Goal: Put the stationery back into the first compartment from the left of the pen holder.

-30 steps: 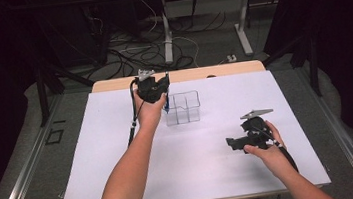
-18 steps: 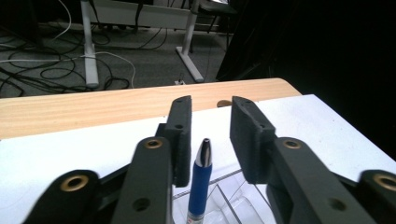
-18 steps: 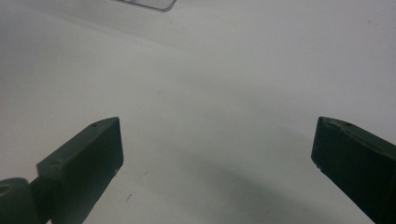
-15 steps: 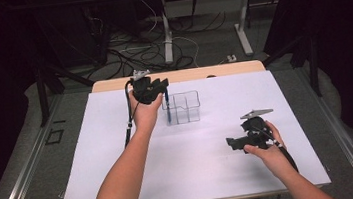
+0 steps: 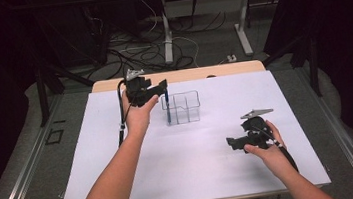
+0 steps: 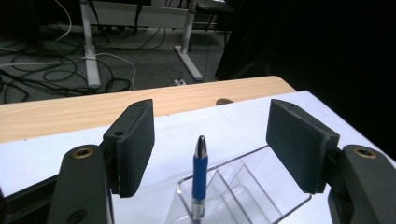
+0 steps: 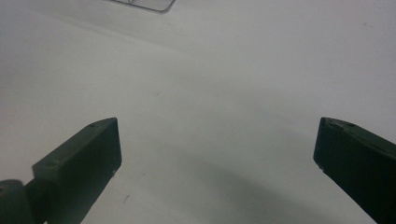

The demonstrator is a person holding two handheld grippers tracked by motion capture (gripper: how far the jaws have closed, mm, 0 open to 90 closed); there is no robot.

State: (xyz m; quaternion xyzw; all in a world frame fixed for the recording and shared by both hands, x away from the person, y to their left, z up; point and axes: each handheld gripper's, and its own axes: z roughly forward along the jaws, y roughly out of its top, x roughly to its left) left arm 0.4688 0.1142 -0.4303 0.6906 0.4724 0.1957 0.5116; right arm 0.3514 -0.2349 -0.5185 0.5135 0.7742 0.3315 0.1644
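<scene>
A blue pen (image 5: 167, 107) (image 6: 200, 179) stands upright in the left compartment of a clear plastic organizer (image 5: 183, 107) (image 6: 247, 182) on the white table cover. My left gripper (image 5: 155, 89) (image 6: 215, 144) hovers just left of and above the pen, open, its pads apart on either side of the pen without touching it. My right gripper (image 5: 234, 144) (image 7: 215, 154) is held low over the white cover at the front right, open, nothing between its jaws. A corner of the organizer (image 7: 142, 4) appears at the top of the right gripper view.
The white cover (image 5: 123, 176) spreads over most of the wooden table (image 5: 196, 73). Beyond the far edge lie cables (image 5: 149, 57) and desk legs on the floor. A black cable (image 5: 120, 121) trails from the left gripper along the forearm.
The left gripper has drawn back to the left, away from the organizer, leaving the pen standing in it. The right gripper has stayed where it was.
</scene>
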